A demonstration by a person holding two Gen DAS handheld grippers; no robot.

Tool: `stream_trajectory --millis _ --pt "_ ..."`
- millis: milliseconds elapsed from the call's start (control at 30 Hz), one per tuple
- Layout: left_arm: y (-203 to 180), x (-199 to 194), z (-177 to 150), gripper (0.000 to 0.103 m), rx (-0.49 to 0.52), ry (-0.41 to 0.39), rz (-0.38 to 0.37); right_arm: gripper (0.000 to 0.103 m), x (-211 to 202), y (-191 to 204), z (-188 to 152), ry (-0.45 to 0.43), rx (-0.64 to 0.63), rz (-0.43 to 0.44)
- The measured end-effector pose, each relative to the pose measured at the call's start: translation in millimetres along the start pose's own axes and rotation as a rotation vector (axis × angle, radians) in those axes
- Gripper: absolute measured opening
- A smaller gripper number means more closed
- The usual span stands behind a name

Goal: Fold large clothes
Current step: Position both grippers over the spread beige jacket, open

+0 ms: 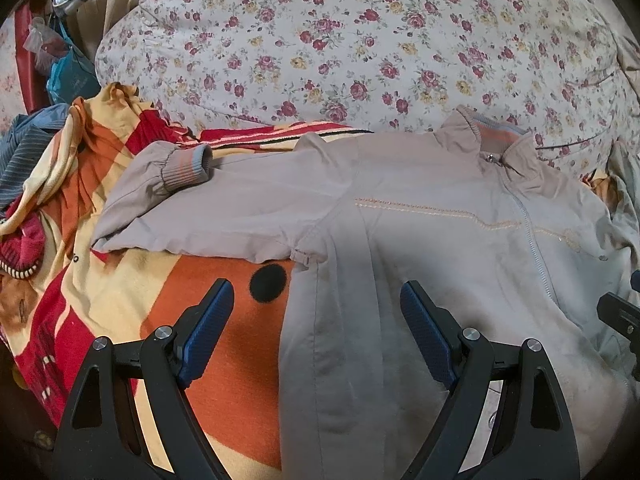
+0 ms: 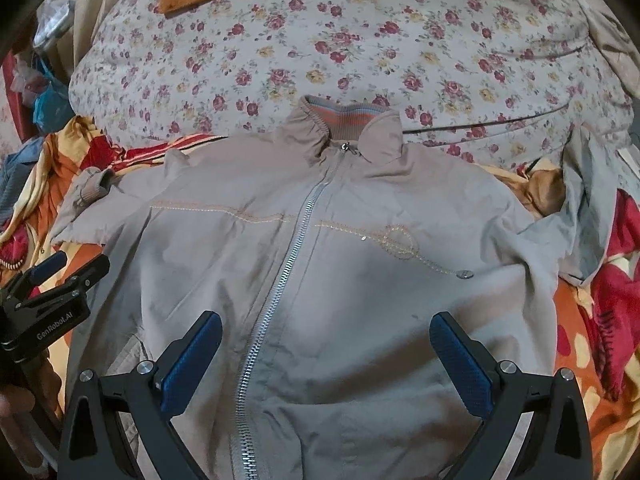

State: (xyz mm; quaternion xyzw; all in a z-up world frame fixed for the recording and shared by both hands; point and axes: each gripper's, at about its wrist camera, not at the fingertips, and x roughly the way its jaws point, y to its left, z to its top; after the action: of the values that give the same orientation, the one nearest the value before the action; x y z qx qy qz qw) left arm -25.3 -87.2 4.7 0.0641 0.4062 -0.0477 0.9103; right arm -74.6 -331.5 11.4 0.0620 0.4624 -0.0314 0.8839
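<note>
The left gripper point(image 1: 316, 300) has its jaws spread wide and holds nothing; they hang over the jacket's point(image 1: 400, 240) side seam, one pad over the blanket point(image 1: 224, 320), the other over cloth. The right gripper point(image 2: 326, 334) is likewise wide open and empty, above the lower front, the zip point(image 2: 280, 280) running between its jaws.

The jacket lies face up, zipped, flat on the blanket near the bed's front edge, collar point(image 2: 344, 120) pointing toward the floral quilt point(image 2: 360, 40) behind. One sleeve point(image 1: 192, 200) lies out sideways on the left gripper's side, with its ribbed cuff point(image 1: 188, 168) turned up toward the quilt; the other sleeve, toward the bed's right edge, looks bunched.

The cloth looks thin, light and limp, probably smooth enough to slide. It likely sags and drapes when lifted, so a pinch needs two layers. The best holds look to be the thicker parts: cuff, shoulder seam, hem, collar band. The zip adds a stiffer line; folding along it seems awkward.
</note>
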Motion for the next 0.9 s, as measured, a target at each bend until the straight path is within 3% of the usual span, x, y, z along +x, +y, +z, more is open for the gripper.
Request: stream_trajectory --millis 467,900 --pt "3.6 1.9 -2.0 0.085 -0.001 -0.002 0.004 0.103 1.7 0.5 -1.9 -0.006 -0.007 -0.052" --pt "1.1 3.3 -6.6 0.086 0.013 -0.003 0.005 0.103 6.0 -6.5 -3.8 0.015 0.047 -0.037"
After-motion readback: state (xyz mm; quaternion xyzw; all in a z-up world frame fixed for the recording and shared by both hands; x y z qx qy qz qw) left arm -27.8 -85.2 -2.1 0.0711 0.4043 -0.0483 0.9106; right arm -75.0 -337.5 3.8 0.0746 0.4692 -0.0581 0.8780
